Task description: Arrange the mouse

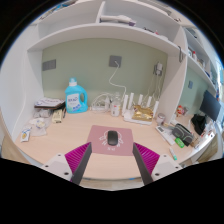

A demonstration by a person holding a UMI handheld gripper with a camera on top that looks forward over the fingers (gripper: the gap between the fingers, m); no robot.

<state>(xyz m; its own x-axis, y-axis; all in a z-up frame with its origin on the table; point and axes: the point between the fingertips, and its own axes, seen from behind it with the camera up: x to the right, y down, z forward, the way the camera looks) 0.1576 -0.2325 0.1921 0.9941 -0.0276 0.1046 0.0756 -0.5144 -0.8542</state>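
A black mouse is seen resting on a pink mouse mat at the middle of a pale desk, just ahead of the gripper, whose two fingers are held wide apart with nothing clasped between them, the magenta pads splayed to either side of the mat. A blue detergent bottle is stood beyond the mat, near the wall, and a white router with raised antennas is placed further along, beneath white shelves fixed above the desk
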